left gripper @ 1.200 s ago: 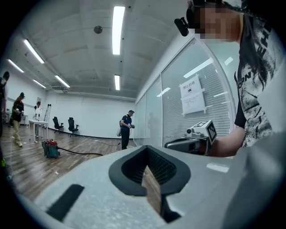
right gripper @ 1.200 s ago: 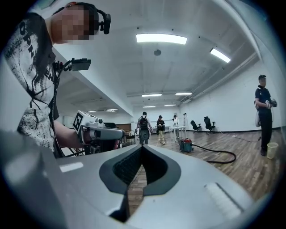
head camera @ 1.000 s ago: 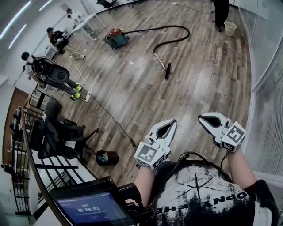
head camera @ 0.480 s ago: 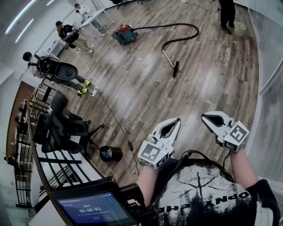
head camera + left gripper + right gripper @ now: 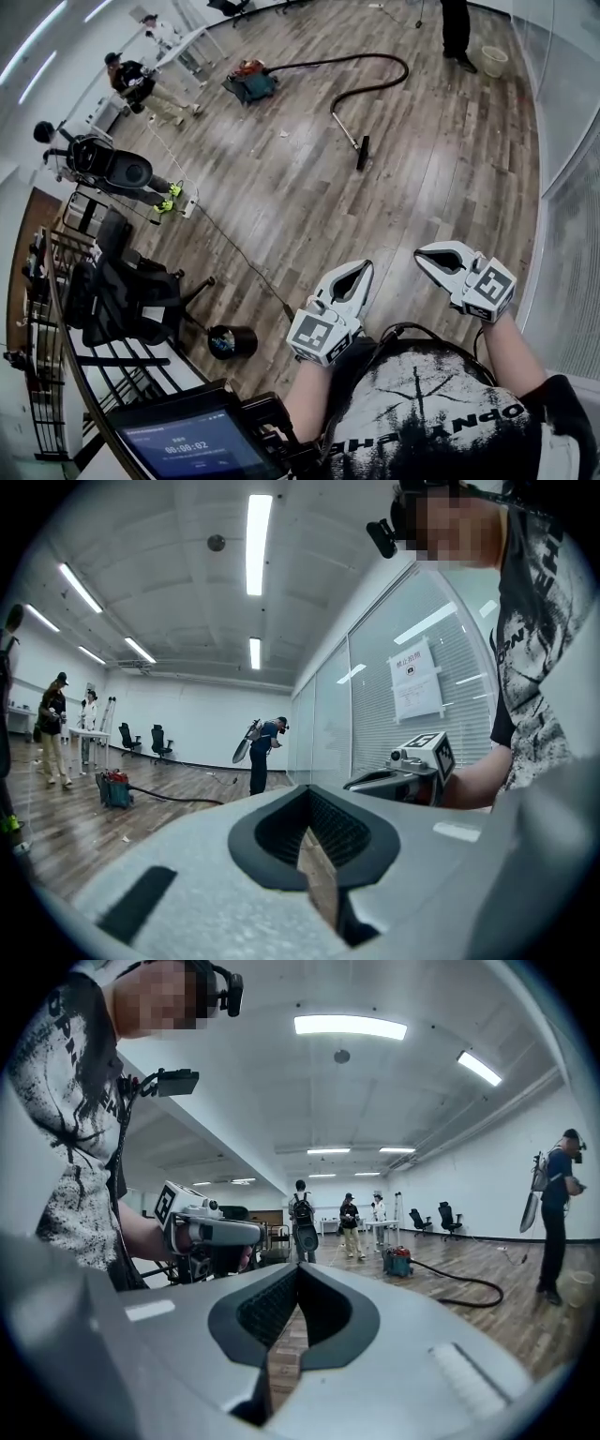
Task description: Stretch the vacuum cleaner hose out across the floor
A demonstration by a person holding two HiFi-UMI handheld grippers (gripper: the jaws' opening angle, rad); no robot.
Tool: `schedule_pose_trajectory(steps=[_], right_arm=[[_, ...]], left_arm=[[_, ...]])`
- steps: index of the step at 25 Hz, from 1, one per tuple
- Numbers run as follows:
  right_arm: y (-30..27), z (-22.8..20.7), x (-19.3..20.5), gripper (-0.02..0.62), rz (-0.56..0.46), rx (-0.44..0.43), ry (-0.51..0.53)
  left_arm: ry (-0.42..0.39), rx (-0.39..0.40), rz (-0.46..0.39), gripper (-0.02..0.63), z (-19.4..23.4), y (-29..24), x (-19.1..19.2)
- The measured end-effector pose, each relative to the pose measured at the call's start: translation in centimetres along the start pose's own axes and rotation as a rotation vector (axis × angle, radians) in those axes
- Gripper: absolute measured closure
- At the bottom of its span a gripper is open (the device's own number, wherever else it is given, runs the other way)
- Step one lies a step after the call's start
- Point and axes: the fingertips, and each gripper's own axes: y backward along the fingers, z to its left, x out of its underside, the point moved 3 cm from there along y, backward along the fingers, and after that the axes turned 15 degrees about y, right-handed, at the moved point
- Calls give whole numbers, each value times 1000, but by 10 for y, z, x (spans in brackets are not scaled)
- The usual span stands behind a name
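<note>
A teal and red vacuum cleaner (image 5: pixel 248 82) stands far off on the wood floor. Its black hose (image 5: pixel 375 67) curves right and back down to a metal wand with a floor nozzle (image 5: pixel 362 152). In the gripper views the vacuum cleaner (image 5: pixel 116 788) (image 5: pixel 397 1261) and the hose (image 5: pixel 469 1290) lie well ahead. My left gripper (image 5: pixel 360 273) and right gripper (image 5: pixel 427 258) are held at chest height, far from the hose. Both are shut with nothing in them.
A person with a backpack device (image 5: pixel 457 28) stands near a pale bucket (image 5: pixel 494 60) at the far right. Several people stand by white tables (image 5: pixel 178 52) at the far left. Office chairs (image 5: pixel 127 291), a small black bin (image 5: pixel 228 341) and a cable (image 5: pixel 234 253) lie at my left. A glass wall (image 5: pixel 567 187) runs along the right.
The view shifted: the vacuum cleaner and hose slid right, then back left. Both grippers dropped slightly in the picture and stayed shut.
</note>
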Motion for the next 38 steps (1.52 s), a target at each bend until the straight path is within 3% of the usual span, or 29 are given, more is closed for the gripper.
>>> schedule_pose_trajectory(steps=[9, 13, 20, 26, 33, 38], right_arm=[[-69, -28, -8, 589, 23, 69, 21], [-114, -21, -7, 589, 57, 98, -58], [-205, -23, -19, 589, 104, 72, -26], [-242, -33, -16, 589, 157, 87, -47], [-285, -21, -12, 589, 178, 29, -3], [-309, -44, -15, 589, 177, 6, -7]], left_arm=[[-6, 64, 5, 607, 80, 3, -29], [3, 70, 13, 607, 121, 24, -36], [52, 70, 25, 607, 200, 54, -52], [54, 80, 22, 607, 240, 59, -61], [87, 78, 4, 607, 273, 78, -60], [103, 51, -11, 607, 298, 71, -68]])
